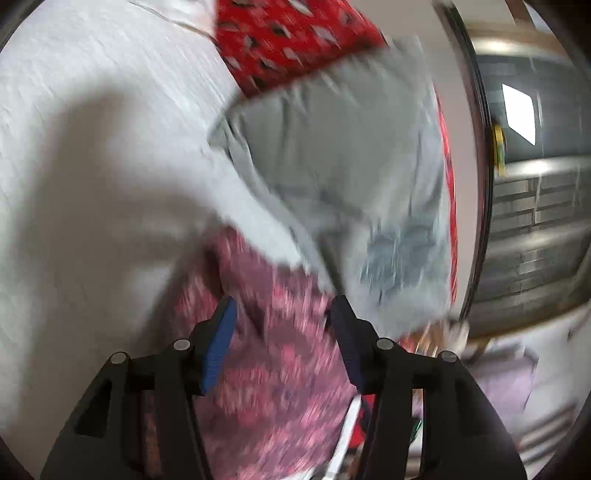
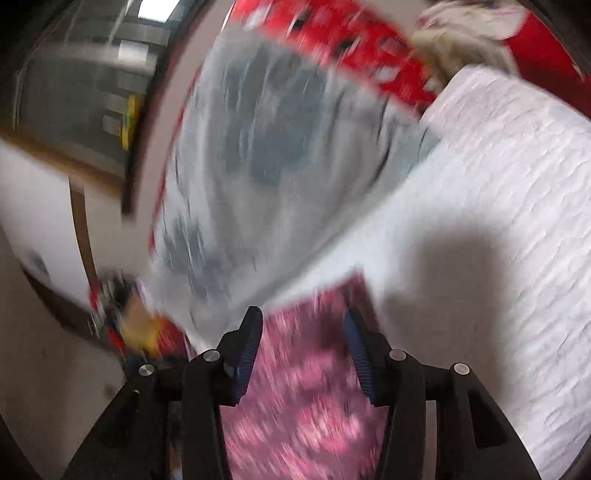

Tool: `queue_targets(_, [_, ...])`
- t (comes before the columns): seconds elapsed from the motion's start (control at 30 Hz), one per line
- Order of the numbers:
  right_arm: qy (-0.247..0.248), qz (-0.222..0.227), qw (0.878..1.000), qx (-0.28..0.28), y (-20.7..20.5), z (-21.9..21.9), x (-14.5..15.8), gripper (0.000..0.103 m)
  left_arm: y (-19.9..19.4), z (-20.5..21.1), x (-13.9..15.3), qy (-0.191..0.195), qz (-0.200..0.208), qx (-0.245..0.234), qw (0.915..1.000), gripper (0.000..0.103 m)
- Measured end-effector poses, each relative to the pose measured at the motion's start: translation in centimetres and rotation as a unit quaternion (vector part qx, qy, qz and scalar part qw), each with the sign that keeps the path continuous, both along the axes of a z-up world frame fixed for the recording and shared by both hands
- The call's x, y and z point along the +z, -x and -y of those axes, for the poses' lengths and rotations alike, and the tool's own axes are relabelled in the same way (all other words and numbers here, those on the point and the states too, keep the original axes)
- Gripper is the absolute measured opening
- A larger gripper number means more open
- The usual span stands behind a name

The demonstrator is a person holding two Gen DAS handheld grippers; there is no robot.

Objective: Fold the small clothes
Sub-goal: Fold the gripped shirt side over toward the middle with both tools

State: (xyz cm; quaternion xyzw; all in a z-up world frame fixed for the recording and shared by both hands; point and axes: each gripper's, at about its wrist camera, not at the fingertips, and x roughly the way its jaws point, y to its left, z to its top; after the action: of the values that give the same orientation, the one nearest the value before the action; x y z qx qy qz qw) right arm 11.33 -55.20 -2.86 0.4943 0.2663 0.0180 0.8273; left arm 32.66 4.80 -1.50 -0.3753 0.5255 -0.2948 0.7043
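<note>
Both views are blurred. A pink patterned garment (image 1: 280,362) lies on the white textured surface (image 1: 92,184) just under my left gripper (image 1: 283,302), whose blue-padded jaws stand apart without pressing on it. The same pink garment (image 2: 306,406) shows below my right gripper (image 2: 303,313), which is also open above it. Beyond the pink piece lies a grey garment (image 1: 332,166) with a dark print, spread flat; in the right wrist view the grey garment (image 2: 258,166) reaches toward the surface's left edge.
A red patterned cloth (image 1: 288,40) lies at the far side, under the grey garment's far end. A crumpled beige cloth (image 2: 469,33) sits on the red cloth (image 2: 351,44). The surface's edge (image 1: 476,184) drops off beside the grey garment; small colourful objects (image 2: 129,325) lie beyond it.
</note>
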Motion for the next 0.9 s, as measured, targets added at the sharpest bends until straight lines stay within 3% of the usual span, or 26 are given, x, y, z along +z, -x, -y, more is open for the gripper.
queue_targets(0.13, [-0.001, -0.064, 0.995, 0.073, -3.6, -3.7, -2.1, 0.049, 1.9, 4.8, -1.6, -0.049, 0.004, -0.084, 0.9952, 0.051])
queue_targets(0.2, [0.008, -0.051, 0.997, 0.064, -5.2, -4.6, -1.9, 0.049, 1.3, 7.3, -2.1, -0.099, 0.004, -0.100, 0.9900, 0.051])
queue_targets(0.27, [-0.004, -0.018, 0.999, 0.033, -6.5, -4.2, -0.9, 0.049, -0.9, 9.1, -1.6, -0.136, 0.006, -0.083, 0.9872, 0.046])
queue_targets(0.3, [-0.020, 0.001, 1.000, 0.011, -7.2, -3.6, -0.3, 0.049, -1.8, 9.2, -1.2, -0.138, 0.006, -0.072, 0.9879, 0.037])
queue_targets(0.33, [-0.035, 0.016, 0.999, -0.013, -7.6, -2.8, 0.4, 0.049, -3.2, 8.9, -0.3, -0.129, 0.004, -0.046, 0.9906, 0.035])
queue_targets(0.4, [-0.040, 0.029, 0.998, -0.036, -7.9, -1.9, 1.5, 0.049, -4.9, 7.3, 1.2, -0.093, 0.005, -0.004, 0.9956, 0.035])
queue_targets(0.47, [-0.001, 0.020, 0.999, -0.048, -7.2, -1.1, 2.4, 0.051, -5.3, 5.2, 2.4, -0.078, 0.016, 0.022, 0.9965, 0.040])
queue_targets(0.53, [0.052, -0.007, 0.997, -0.054, -6.0, -0.2, 2.5, 0.055, -4.8, 3.4, 2.6, -0.104, 0.032, 0.028, 0.9936, 0.049])
queue_targets(0.63, [0.099, -0.056, 0.992, -0.052, -5.0, 0.3, 1.2, 0.057, -3.8, 1.7, 0.7, -0.124, 0.019, 0.026, 0.9918, 0.050])
queue_targets(0.77, [0.098, -0.087, 0.991, -0.018, -5.4, -0.5, -1.5, 0.057, -2.3, 1.7, -2.9, -0.127, -0.029, 0.003, 0.9915, 0.050])
queue_targets(0.83, [0.106, -0.084, 0.991, -0.004, -6.3, -1.9, -2.1, 0.057, -1.4, 2.6, -3.5, -0.136, -0.027, -0.009, 0.9903, 0.049])
queue_targets(0.9, [0.156, -0.099, 0.983, -0.001, -7.9, -3.3, -1.9, 0.057, -1.1, 3.3, -2.9, -0.156, -0.010, -0.017, 0.9875, 0.050])
